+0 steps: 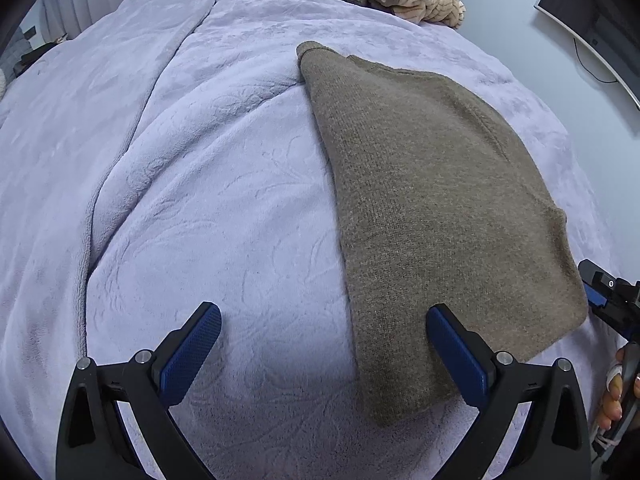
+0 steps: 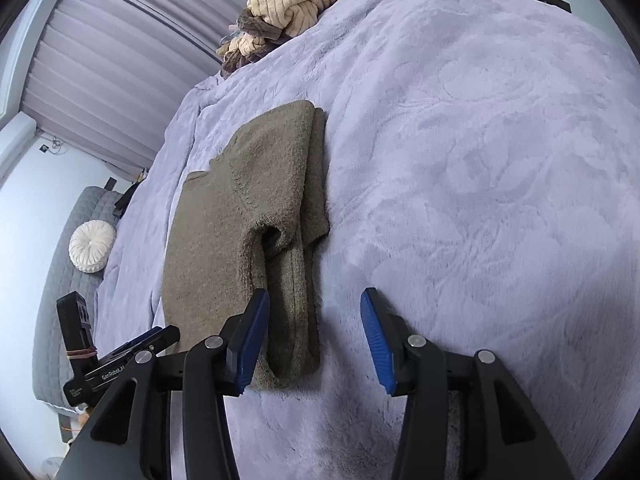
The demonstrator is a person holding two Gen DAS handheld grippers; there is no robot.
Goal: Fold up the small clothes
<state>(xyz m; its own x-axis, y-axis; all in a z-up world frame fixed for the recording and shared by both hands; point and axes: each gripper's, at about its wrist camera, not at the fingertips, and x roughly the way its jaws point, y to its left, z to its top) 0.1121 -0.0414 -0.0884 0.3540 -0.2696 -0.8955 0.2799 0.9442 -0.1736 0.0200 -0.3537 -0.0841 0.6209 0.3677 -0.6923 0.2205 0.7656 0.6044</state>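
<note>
Wool-like knit, olive-brown and fuzzy: that is the small sweater point(image 1: 440, 208) lying on the lavender plush blanket point(image 1: 200, 200) of the bed, already folded lengthwise into a long narrow strip. From my right wrist view I can see a sleeve point(image 2: 276, 184) laid back over the body, its cuff open near the middle, and the ribbed hem end point(image 2: 294, 344) nearest me.

My left tongs point(image 1: 324, 354) are spread wide and hold nothing; one pad hangs over bare blanket, the other over the near corner of the knit. My right tongs point(image 2: 314, 342) are likewise parted and empty, poised at the hem end with one pad over the sweater's edge and the other over the blanket (whether any pad actually touches cloth I cannot tell).

I judge this garment soft, limp and light, with no stiffness to carry a fold by itself. The fuzzy surface should grip my pads well and cling to the plush beneath, so dragging would bunch it. I would pinch the two near corners at the hem, catching every layer including the tucked sleeve, lift clear, and carry that end toward the far shoulder edge point(image 1: 316, 54).
</note>
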